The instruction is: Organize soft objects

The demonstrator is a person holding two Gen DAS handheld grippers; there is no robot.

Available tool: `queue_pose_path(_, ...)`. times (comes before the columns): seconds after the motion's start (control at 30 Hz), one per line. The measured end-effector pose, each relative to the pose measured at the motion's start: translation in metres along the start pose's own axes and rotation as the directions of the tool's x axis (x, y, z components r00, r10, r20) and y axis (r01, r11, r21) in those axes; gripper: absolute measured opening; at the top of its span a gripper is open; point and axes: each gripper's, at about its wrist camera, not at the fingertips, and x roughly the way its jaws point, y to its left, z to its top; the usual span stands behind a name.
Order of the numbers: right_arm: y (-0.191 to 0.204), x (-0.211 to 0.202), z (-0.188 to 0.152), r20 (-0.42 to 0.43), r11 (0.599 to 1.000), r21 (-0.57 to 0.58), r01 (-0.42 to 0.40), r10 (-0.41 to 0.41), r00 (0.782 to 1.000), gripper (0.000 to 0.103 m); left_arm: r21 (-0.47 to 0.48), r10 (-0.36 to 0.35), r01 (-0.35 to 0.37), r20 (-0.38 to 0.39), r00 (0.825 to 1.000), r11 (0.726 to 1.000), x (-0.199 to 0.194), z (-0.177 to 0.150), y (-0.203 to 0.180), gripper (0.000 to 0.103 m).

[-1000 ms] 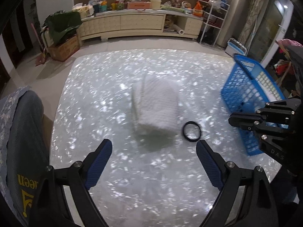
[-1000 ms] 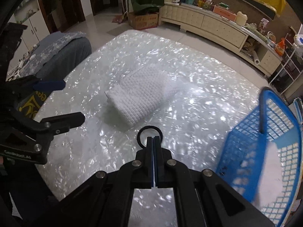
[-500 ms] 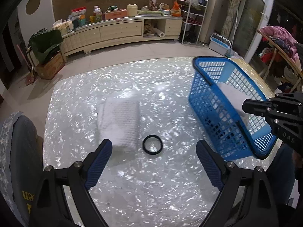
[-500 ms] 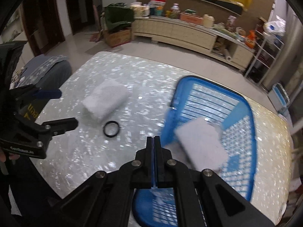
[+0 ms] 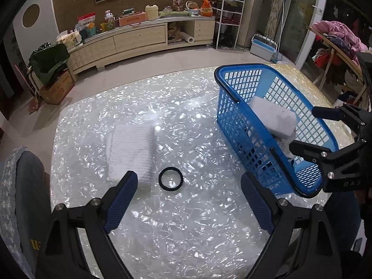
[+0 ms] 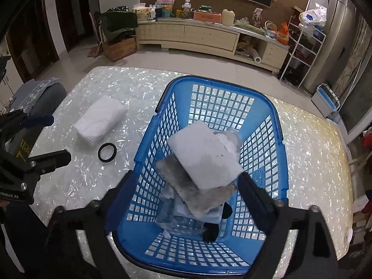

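Towel (image 5: 131,150) lay folded, worktop left side, beside ring (image 5: 171,178) | soft, light, best pinched at fold edge | left claw (image 5: 188,205) released | right claw (image 6: 186,203) opening, empty, over basket (image 6: 148,144)

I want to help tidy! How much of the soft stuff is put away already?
Done: a white cloth and other soft pieces sit in the blue basket. In hand: nothing; the right gripper is opening above them. Left: the folded white towel on the table.
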Motion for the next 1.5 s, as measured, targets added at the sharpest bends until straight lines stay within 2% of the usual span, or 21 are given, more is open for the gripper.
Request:
queue_pose_path(0.27, 0.023, -0.001, 0.011, 0.008, 0.999, -0.053, -0.012, 0.013, 1.000, 0.099, -0.010, 0.050, -0.050, -0.004, 0.999, 0.999, -0.006, -0.006, 0.019, 0.089)
queue_pose_path(0.5, 0.059, 0.006, 0.022, -0.004, 0.991, -0.116, -0.070, 0.070, 0.998, 0.099, -0.072, 0.088, -0.088, -0.005, 0.996, 0.993, -0.018, -0.020, 0.054, 0.089)
queue_pose_path(0.8, 0.107, 0.031, 0.033, -0.046, 0.972, -0.190, -0.136, 0.129, 0.991, 0.099, -0.138, 0.123, -0.125, -0.021, 0.992, 0.983, -0.025, -0.045, 0.097, 0.089)
queue_pose_path(1.13, 0.146, 0.072, 0.033, -0.119, 0.960, -0.215, -0.177, 0.154, 0.981, 0.099, -0.170, 0.126, -0.137, -0.075, 0.989, 0.976, -0.008, -0.067, 0.130, 0.089)
queue_pose_path(1.27, 0.153, 0.087, 0.033, -0.154, 0.960, -0.211, -0.184, 0.153, 0.976, 0.084, -0.188, 0.116, -0.131, -0.088, 0.989, 0.974, 0.002, -0.073, 0.141, 0.089)
queue_pose_path(1.37, 0.154, 0.101, 0.032, -0.180, 0.960, -0.200, -0.196, 0.161, 0.970, 0.082, -0.198, 0.109, -0.125, -0.090, 0.990, 0.972, 0.009, -0.077, 0.146, 0.089)
queue_pose_path(1.5, 0.159, 0.117, 0.030, -0.213, 0.956, -0.192, -0.221, 0.179, 0.961, 0.063, -0.197, 0.100, -0.119, -0.102, 0.990, 0.973, 0.022, -0.080, 0.150, 0.089)
